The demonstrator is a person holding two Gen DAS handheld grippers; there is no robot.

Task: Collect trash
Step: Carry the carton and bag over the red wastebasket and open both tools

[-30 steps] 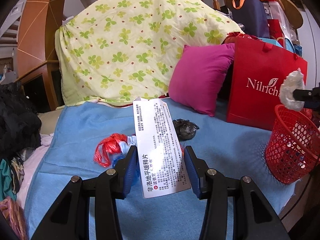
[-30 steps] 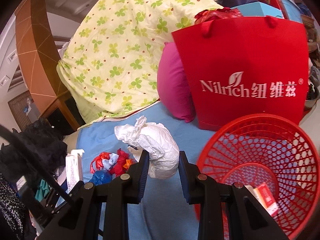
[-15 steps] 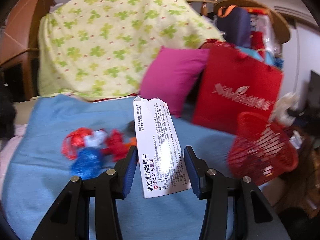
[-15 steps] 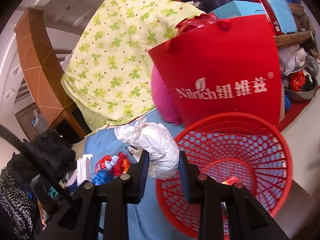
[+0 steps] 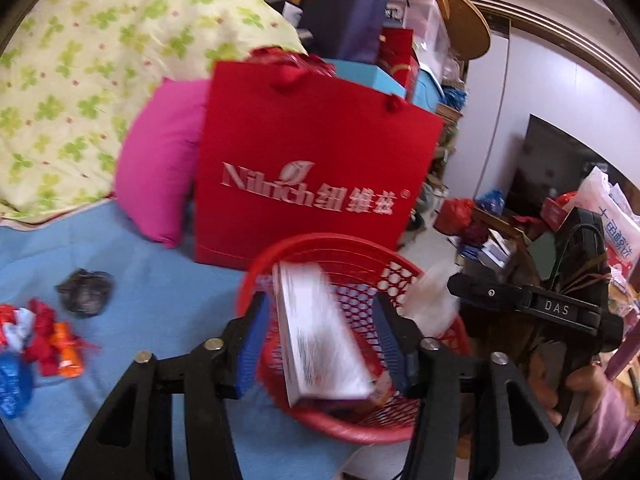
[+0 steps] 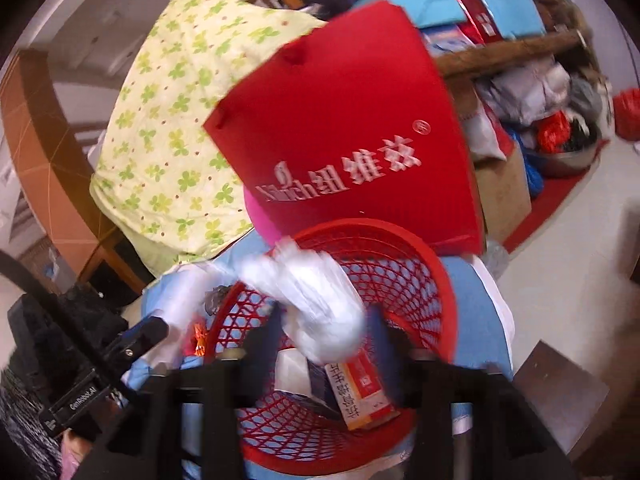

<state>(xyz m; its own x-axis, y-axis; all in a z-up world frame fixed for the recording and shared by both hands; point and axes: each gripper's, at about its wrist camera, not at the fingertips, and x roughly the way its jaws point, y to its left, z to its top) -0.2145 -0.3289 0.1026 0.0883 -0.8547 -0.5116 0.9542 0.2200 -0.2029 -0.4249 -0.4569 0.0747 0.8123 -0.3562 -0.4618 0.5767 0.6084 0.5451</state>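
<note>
Between your left fingers sits a white box point(image 5: 320, 332) with dark print, over a red mesh basket point(image 5: 356, 420). Ahead of them stand a red bag point(image 5: 312, 148) with white lettering, a magenta pillow point(image 5: 160, 160) and a pale-yellow, green-clover quilt point(image 5: 80, 60).

Cluttered home: quilt point(image 5: 100, 60), pillow point(image 5: 160, 160)

A bed covered by a blue blanket point(image 5: 168, 280) carries everything. On it stand a red mesh basket point(image 5: 320, 248) at the near edge and, just behind the basket, an upright red paper bag point(image 5: 312, 152). A pink pillow point(image 5: 160, 160) leans beside the bag, with a green-patterned quilt point(image 5: 80, 60) heaped behind. A dark crumpled wad point(image 5: 85, 292) and red, blue and orange wrappers point(image 5: 36, 336) lie on the blanket.
</note>
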